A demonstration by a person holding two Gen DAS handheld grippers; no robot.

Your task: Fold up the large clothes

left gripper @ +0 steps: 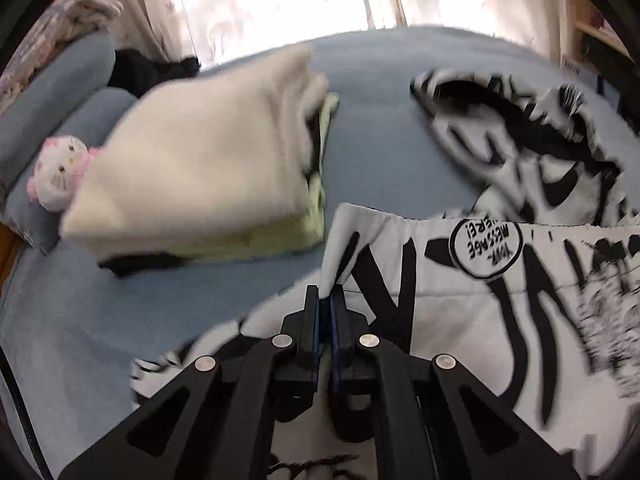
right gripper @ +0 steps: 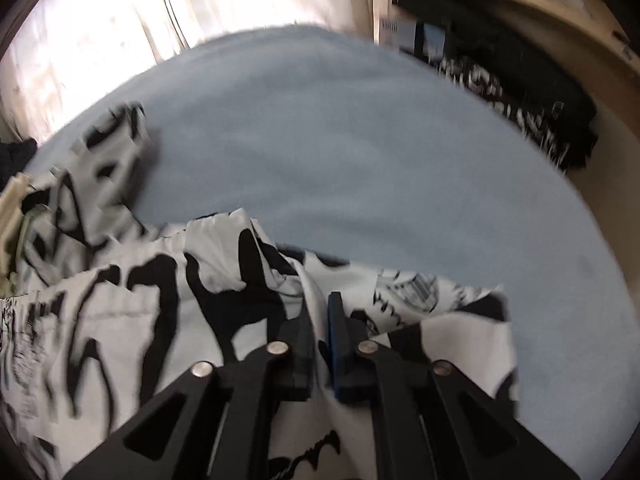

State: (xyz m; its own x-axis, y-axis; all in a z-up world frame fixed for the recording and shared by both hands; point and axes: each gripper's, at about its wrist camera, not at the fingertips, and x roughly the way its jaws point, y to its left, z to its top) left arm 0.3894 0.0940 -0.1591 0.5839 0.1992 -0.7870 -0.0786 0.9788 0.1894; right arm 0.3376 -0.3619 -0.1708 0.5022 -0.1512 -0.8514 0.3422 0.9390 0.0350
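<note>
Looking along our left tool (left gripper: 325,294), we see its two black jaws pressed nearly together, with a thin edge of the white garment with black graffiti print (left gripper: 460,280) pinched between the blue-lined pads. That fabric edge rises straight out of the jaws, and the cloth spreads away to the right of the tool and underneath it.

On the right tool (right gripper: 320,302), the jaws stand a little apart, and a thicker fold of the same printed garment (right gripper: 160,300) is bunched into the narrow gap between them. The cloth touches both inner faces, so we read this as a grip on the fabric.

The garment lies across the blue bed (right gripper: 360,140), partly doubled over itself. In the left wrist view one printed portion sits farther back on the bed, beyond the held edge, with a round speech-bubble motif (left gripper: 486,246) on the nearer layer. Both views are blurred, so the finer print is unreadable.

Beside the garment, to the left in the left wrist view, a stack of folded clothes (left gripper: 200,160) rests on the bed: a cream piece on top, pale green under it, something black at the bottom. A small white and pink plush toy (left gripper: 58,178) sits just beside that stack, against blue pillows (left gripper: 60,80).
</note>
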